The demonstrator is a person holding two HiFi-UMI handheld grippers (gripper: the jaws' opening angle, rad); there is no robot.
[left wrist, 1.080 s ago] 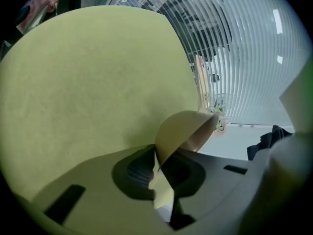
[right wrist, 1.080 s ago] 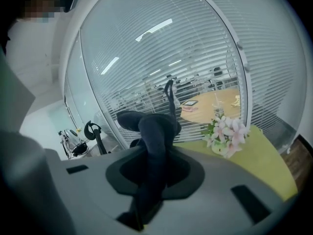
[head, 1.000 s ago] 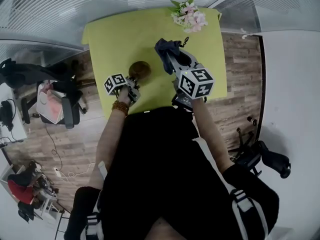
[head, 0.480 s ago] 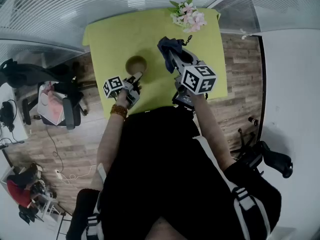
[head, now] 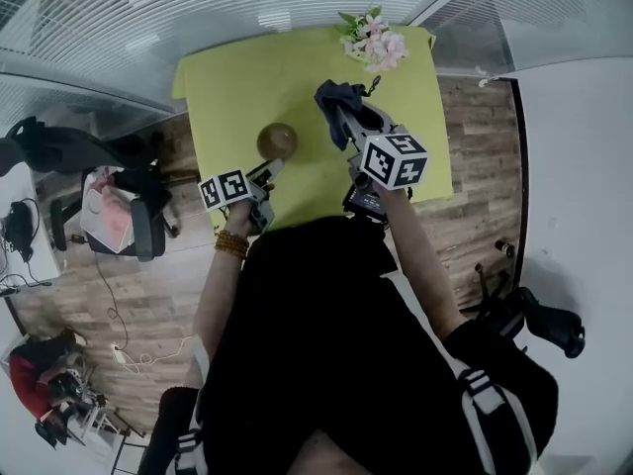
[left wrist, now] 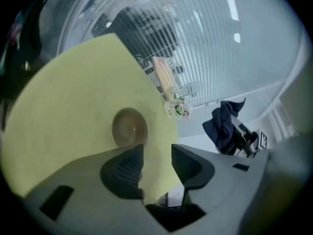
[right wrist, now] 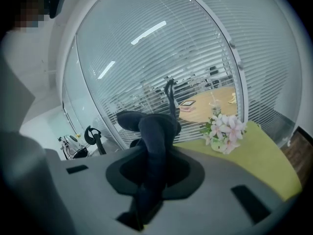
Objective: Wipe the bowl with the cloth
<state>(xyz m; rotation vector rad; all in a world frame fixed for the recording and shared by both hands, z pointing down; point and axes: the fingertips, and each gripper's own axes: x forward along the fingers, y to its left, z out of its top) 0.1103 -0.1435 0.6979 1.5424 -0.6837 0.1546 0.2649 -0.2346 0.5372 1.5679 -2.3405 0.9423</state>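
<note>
- Head view: a small round brown bowl (head: pixel 278 141) stands upright near the middle of the lime-green bench (head: pixel 223 82), with nothing gripping it. The left gripper (head: pixel 269 171) hovers just short of it on the near side. The right gripper (head: pixel 341 117) holds a dark blue cloth (head: pixel 334 97) up to the bowl's right, apart from it. Pink and white flowers (head: pixel 374 40) sit at the bench's far edge. Cloth and bowl do not touch, so no wiping is under way; whether the bowl has had any wipe at all cannot be read from here
- Left gripper view: the fingers (left wrist: pixel 123 172) are spreading open, with only bare bench between them. The bowl (left wrist: pixel 129 127) lies just beyond their tips, untouched. It looks hard and smooth, a shallow rounded shape in a wood-like brown, and its glossy inside catches a spot of light. The finger pads show a fine ribbed face. The bench top looks matte and even
- Right gripper view: the fingers (right wrist: pixel 122 175) are pressed in on the cloth (right wrist: pixel 154 131), pinching a fold that rises between the dark pads and flops over in a limp bunch. The fabric looks soft, thick and matte, creased rather than stiff. The bowl is out of this view. By appearances, what remains is to bring the cloth down into the bowl and rub it round, probably with the bowl steadied first
</note>
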